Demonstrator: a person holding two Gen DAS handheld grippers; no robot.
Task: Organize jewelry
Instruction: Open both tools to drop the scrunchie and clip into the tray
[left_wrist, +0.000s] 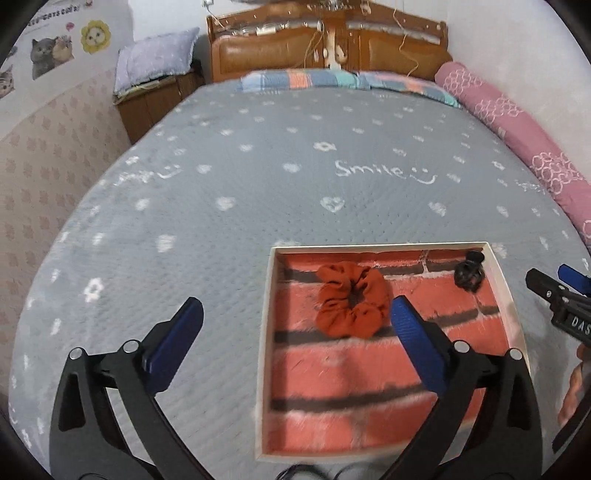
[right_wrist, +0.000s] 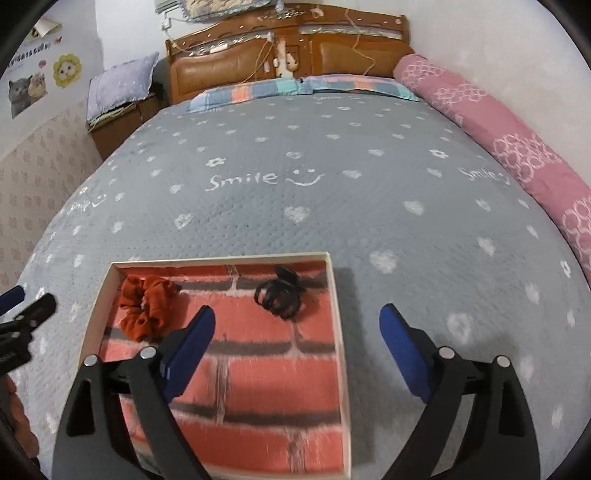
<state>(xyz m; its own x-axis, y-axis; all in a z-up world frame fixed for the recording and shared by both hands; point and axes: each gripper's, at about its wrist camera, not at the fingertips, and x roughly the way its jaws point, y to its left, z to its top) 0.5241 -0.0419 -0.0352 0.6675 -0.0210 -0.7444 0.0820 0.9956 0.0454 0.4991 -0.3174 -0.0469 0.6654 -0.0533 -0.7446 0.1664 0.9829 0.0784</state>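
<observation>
From the left wrist, the left gripper gaped wide and empty, the orange scrunchie just ahead in the tray.

From the right wrist, the right gripper stood equally wide and empty; the black claw clip lay nearer it, at the tray's far edge.

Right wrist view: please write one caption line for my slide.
Open right gripper above a brick-patterned box on the bed, holding an orange scrunchie and a black claw clip.
</observation>
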